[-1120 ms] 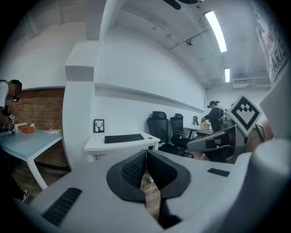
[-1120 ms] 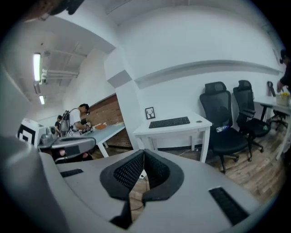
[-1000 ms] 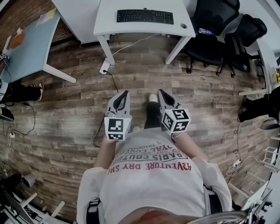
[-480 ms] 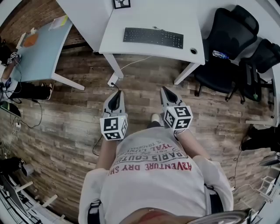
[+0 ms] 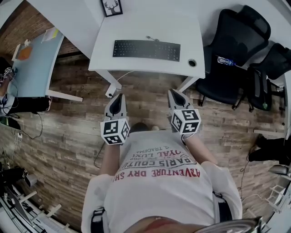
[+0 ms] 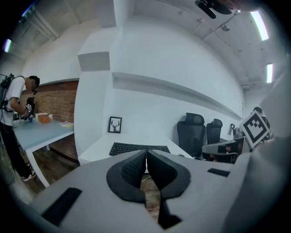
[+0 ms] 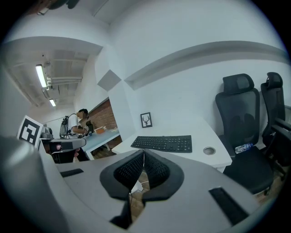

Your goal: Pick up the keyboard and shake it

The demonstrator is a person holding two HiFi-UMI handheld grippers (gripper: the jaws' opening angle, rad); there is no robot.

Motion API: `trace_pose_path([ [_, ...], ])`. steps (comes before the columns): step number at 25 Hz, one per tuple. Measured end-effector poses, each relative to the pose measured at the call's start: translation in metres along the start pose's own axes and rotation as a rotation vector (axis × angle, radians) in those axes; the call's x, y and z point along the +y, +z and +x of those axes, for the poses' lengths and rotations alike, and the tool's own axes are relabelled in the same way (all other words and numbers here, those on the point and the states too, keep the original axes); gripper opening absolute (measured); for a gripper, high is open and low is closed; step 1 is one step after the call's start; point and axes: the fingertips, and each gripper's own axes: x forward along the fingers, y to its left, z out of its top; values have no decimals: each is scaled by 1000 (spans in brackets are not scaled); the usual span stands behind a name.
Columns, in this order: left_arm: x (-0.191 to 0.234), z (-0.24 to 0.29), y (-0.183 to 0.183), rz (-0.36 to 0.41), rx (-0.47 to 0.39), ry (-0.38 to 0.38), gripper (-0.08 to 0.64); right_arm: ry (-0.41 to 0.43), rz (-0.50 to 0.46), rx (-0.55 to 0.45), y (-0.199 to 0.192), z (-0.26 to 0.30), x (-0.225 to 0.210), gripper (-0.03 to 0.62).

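Note:
A black keyboard (image 5: 146, 50) lies flat on a white desk (image 5: 141, 32), its cable running off the back edge. It also shows ahead in the left gripper view as the keyboard (image 6: 138, 148) and in the right gripper view as the keyboard (image 7: 163, 143). My left gripper (image 5: 117, 100) is shut and holds nothing, hanging over the wooden floor short of the desk's front edge. My right gripper (image 5: 175, 95) is shut and empty too, level with the left one and just short of the desk.
A framed deer picture (image 5: 111, 7) leans at the desk's back left. A round cable hole (image 5: 192, 63) sits right of the keyboard. Two black office chairs (image 5: 232, 50) stand to the right, a pale blue table (image 5: 32, 54) with a person (image 6: 16, 118) to the left.
The desk and keyboard have come nearer as I stepped forward. Both grippers moved toward the desk's front edge and stayed shut.

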Motion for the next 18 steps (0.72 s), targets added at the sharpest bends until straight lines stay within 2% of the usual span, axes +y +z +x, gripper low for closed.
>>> trace_pose_path([
  [5, 13, 52, 0, -7, 47, 14, 28, -44, 36, 19, 4, 26, -42, 25],
  [8, 20, 87, 9, -4, 54, -5, 28, -76, 58, 21, 9, 46, -64, 25],
  [12, 33, 146, 27, 12, 71, -69, 28, -145, 82, 19, 26, 85, -90, 25],
  [18, 49, 244, 72, 20, 67, -173, 28, -217, 78, 0, 68, 149, -122, 25],
])
